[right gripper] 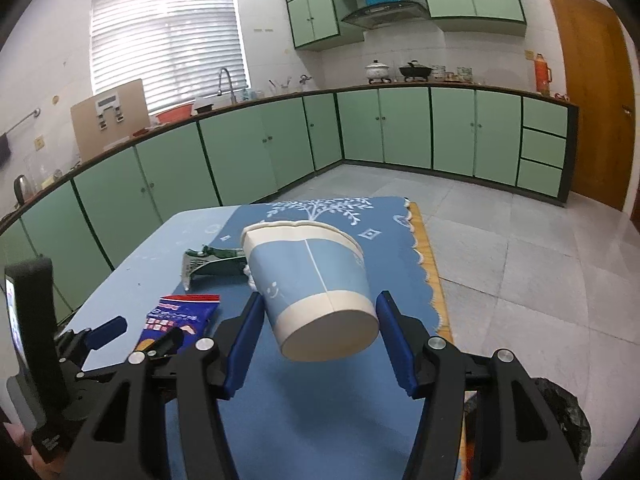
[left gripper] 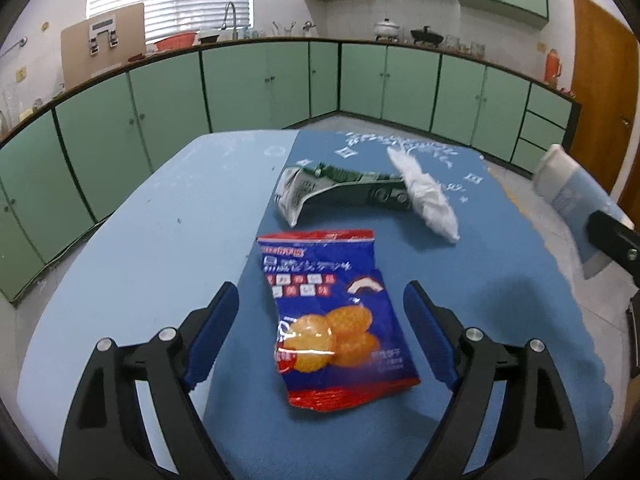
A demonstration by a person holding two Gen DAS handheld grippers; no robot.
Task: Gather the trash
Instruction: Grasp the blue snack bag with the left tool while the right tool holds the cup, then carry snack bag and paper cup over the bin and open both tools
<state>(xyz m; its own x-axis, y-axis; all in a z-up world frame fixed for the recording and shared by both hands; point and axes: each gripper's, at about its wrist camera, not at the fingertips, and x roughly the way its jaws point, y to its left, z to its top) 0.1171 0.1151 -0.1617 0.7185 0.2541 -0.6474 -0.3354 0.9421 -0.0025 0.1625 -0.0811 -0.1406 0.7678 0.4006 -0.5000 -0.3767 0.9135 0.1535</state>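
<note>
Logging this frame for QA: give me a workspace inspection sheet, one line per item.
Surface: table under a blue cloth with a white printed pattern.
Job's things: snack wrapper lying flat; crumpled green wrapper beyond it; white tissue against the green wrapper's end; paper cup held off the table.
Clutter: nothing seen.
Grippers: left gripper open, jaws either side of the snack wrapper, not pressing it; right gripper shut on the paper cup, tilted with its base toward the camera.
Cables: nothing seen.
Surroundings: green cabinets, window blinds, wooden door, dark bag at lower right.
</note>
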